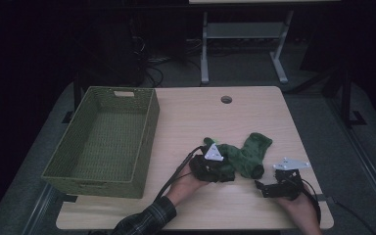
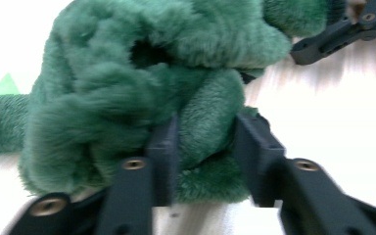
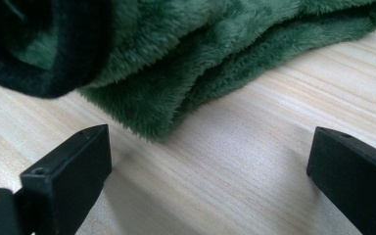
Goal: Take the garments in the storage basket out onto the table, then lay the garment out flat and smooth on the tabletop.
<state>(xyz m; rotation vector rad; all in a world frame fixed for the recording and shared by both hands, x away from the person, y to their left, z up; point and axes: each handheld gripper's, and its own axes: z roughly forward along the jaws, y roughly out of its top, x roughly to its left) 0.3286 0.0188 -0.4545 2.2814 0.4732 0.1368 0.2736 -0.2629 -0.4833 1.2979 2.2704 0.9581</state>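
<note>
Green socks (image 1: 245, 155) bunched on the tabletop (image 1: 196, 117), toward 5 o'clock of its centre, well apart from the basket (image 1: 142, 147) at 9 o'clock. Left gripper (image 2: 203, 147) pushed into the pile from 7 o'clock, jaws pinched on a fold of plush between them. Right gripper (image 3: 208, 171) resting low at 4 o'clock of the socks, jaws spread wide over bare wood, holding nothing, fabric edge just beyond the tips. Black cuff (image 3: 44, 54) lying at 10 o'clock in the right gripper view.
</note>
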